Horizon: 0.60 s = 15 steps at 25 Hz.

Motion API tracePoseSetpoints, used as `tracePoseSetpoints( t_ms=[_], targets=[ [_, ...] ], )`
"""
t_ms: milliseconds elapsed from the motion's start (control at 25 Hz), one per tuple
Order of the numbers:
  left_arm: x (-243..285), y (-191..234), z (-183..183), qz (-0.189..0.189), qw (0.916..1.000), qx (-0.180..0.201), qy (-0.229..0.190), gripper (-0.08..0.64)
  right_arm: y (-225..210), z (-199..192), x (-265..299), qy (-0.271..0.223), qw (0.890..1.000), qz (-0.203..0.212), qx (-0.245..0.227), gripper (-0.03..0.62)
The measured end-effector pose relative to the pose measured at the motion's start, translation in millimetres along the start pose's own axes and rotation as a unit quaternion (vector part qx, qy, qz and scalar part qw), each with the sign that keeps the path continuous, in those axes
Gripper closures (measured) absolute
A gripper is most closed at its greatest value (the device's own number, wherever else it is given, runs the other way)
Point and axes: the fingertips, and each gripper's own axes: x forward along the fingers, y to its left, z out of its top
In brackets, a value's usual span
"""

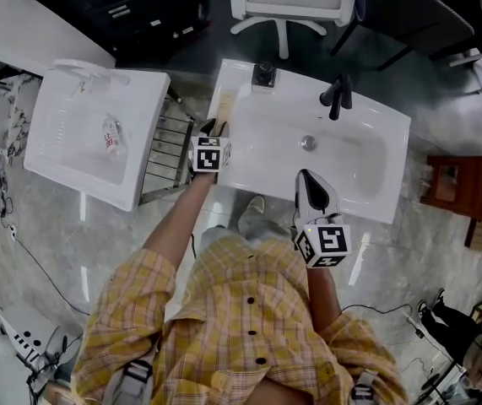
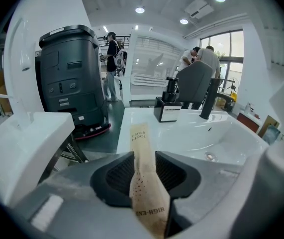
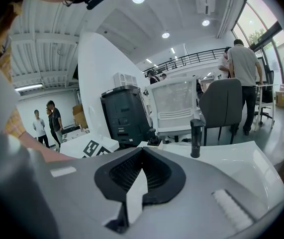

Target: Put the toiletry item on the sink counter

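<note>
A brown paper toothbrush packet (image 2: pixel 144 178) lies lengthwise between the jaws of my left gripper (image 2: pixel 144 171), its far end resting on the white sink counter (image 2: pixel 132 121). The jaws stand apart on either side of it, and the pads do not press on it. In the head view the left gripper (image 1: pixel 213 130) is at the counter's left rim (image 1: pixel 228 112). My right gripper (image 1: pixel 309 179) hovers over the basin's front edge with its fingertips together and nothing in them; it appears the same in its own view (image 3: pixel 141 176).
On the counter's back edge stand a black soap dispenser (image 1: pixel 263 74) and a black faucet (image 1: pixel 337 97). The drain (image 1: pixel 308 143) is in the middle of the basin. A second white basin (image 1: pixel 72 154) and a metal rack (image 1: pixel 169 154) stand at the left. A wooden stand (image 1: pixel 456 184) is at the right.
</note>
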Motion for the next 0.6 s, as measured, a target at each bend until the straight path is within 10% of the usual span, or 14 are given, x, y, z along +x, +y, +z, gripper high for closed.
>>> tracePoseSetpoints(
  t_ms=[600],
  targets=[
    [-79,-16,43,-0.006,0.9975,0.001,-0.071,0.437,34,28,-27,-0.051,0.999,-0.003,-0.007,0.591]
  ],
)
